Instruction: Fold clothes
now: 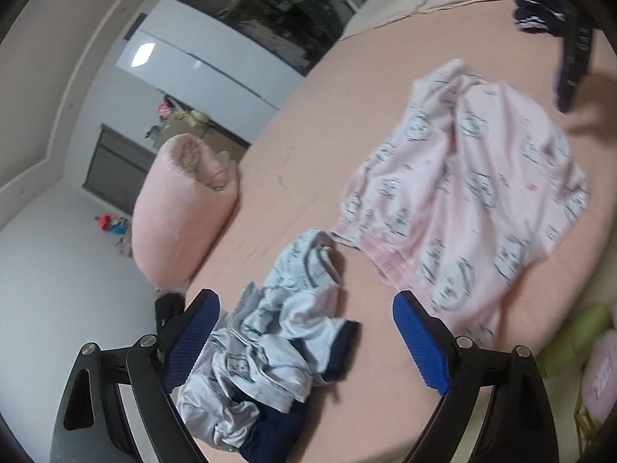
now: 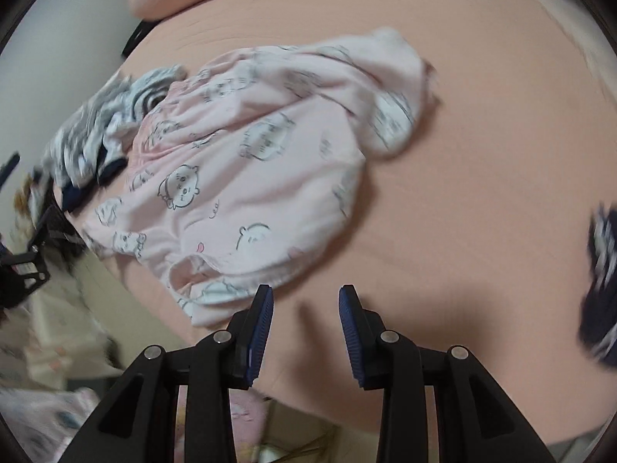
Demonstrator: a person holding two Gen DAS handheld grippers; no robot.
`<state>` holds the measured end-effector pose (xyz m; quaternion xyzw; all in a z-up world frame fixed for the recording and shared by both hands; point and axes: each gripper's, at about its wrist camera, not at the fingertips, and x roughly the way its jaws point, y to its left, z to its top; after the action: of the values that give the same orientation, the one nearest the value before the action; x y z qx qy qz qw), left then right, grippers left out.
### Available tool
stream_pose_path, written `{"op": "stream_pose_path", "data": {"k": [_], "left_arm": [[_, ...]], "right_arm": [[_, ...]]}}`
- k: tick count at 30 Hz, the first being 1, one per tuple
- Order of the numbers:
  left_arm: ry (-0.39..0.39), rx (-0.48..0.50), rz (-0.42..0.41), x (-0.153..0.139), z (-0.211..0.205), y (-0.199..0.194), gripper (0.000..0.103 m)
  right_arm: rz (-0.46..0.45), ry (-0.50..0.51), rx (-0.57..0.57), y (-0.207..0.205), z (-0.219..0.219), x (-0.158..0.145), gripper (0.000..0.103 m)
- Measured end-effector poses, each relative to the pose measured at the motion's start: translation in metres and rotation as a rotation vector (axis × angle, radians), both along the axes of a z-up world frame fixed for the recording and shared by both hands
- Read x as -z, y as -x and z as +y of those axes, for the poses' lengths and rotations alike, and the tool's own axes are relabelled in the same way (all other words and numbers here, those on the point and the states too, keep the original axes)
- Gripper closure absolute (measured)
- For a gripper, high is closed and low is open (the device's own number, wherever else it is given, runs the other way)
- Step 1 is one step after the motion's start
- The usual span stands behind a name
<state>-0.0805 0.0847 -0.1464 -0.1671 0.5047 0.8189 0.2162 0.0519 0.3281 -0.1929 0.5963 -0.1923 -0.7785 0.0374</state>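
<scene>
Pyjamas in pink cartoon print (image 2: 246,177) lie crumpled mid-bed (image 2: 462,154), hem just ahead-left of the right tool (image 2: 305,310), its jaws part-open and empty, nearer than the left tool (image 1: 306,318), gaping wide over a pale-blue garment (image 1: 270,339).

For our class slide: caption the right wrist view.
Open right gripper hovers over the bed beside crumpled pink pyjamas.

Two gripper-mounted fisheyes close above the bed (image 1: 308,135), left shallower, right steeper, both over the pink garment (image 1: 482,193).
</scene>
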Motion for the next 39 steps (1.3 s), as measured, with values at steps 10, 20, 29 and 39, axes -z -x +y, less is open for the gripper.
{"op": "stream_pose_path", "data": {"k": [10,20,29,39], "left_arm": [[-0.189,-0.181,-0.186,0.01,0.042,0.061,0.011],[-0.484,-0.353,-0.588,0.025,0.025,0.088,0.011],[-0.678,-0.539,-0.823,0.06,0.007,0.097,0.011],[-1.026,-0.626,-1.214,0.1,-0.034,0.099,0.011]], "right_arm": [[0.019,0.255,0.089,0.009,-0.012,0.007,0.068],[-0.02,0.34,0.192,0.016,-0.001,0.036,0.068],[0.016,0.395,0.248,0.014,0.004,0.06,0.068],[-0.013,0.521,0.276,-0.002,0.006,0.06,0.068]]}}
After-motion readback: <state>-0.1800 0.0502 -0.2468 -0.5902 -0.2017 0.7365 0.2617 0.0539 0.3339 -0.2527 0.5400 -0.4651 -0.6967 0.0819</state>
